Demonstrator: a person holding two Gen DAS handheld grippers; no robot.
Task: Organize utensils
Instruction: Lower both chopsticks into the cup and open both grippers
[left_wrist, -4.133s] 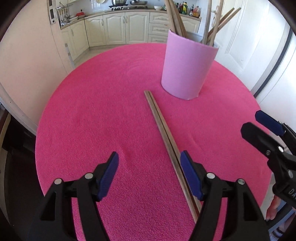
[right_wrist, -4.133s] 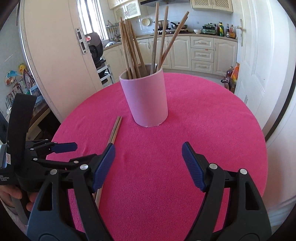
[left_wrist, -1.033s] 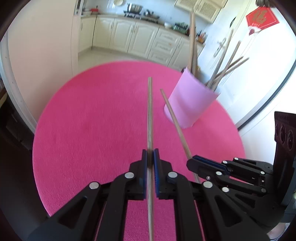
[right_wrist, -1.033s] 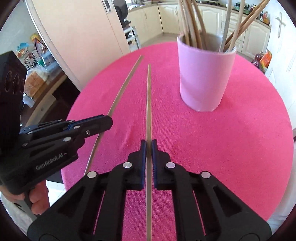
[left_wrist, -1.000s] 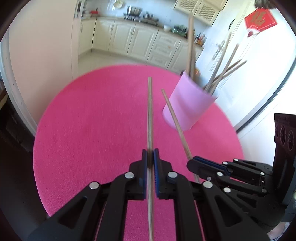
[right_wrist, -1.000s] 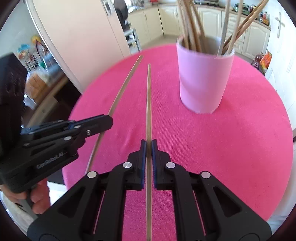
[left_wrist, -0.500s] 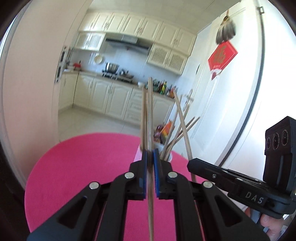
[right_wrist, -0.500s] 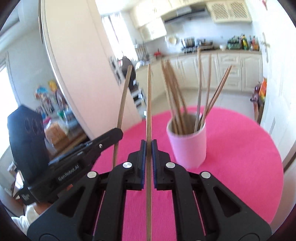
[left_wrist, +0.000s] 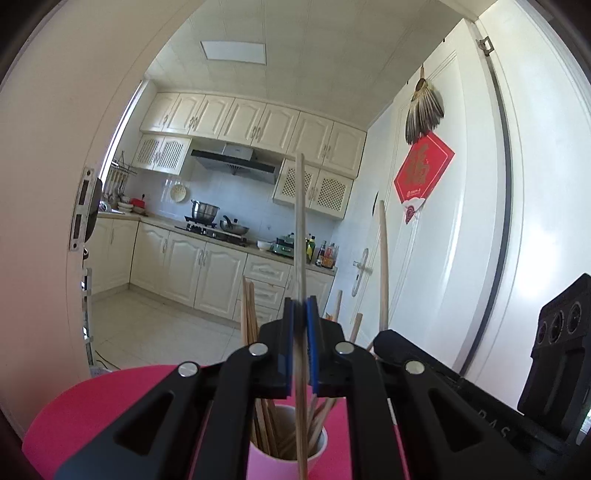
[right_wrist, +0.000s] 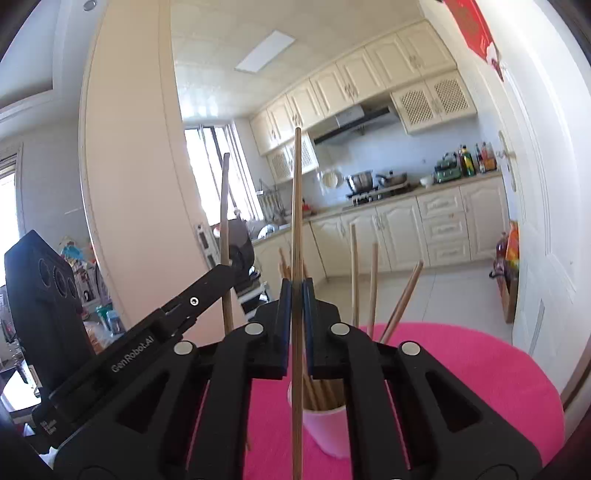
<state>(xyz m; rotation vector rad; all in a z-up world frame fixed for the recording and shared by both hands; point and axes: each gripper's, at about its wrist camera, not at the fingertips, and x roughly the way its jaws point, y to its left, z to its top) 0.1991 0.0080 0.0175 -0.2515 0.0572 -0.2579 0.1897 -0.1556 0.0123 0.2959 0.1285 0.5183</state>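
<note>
My left gripper (left_wrist: 300, 314) is shut on a wooden chopstick (left_wrist: 301, 229) that stands upright, its lower end hanging over the mouth of the pink cup (left_wrist: 286, 459). My right gripper (right_wrist: 293, 295) is shut on a second chopstick (right_wrist: 296, 206), also upright, in front of the pink cup (right_wrist: 328, 424). Several chopsticks lean inside the cup. Each gripper shows in the other's view: the right one (left_wrist: 384, 338) with its stick (left_wrist: 383, 266) on the right, the left one (right_wrist: 225, 271) with its stick (right_wrist: 224, 206) on the left. Both point level.
The cup stands on a round table with a pink cloth (right_wrist: 461, 369), (left_wrist: 92, 410). A white door (left_wrist: 480, 221) rises close on the right. Beyond lie the kitchen cabinets (right_wrist: 424, 225) and a cream pillar (right_wrist: 129, 184) on the left.
Both grippers have risen and tilted up from pointing down at the table to level. The two chopsticks swung from lying flat to standing upright, and now sit at the cup.
</note>
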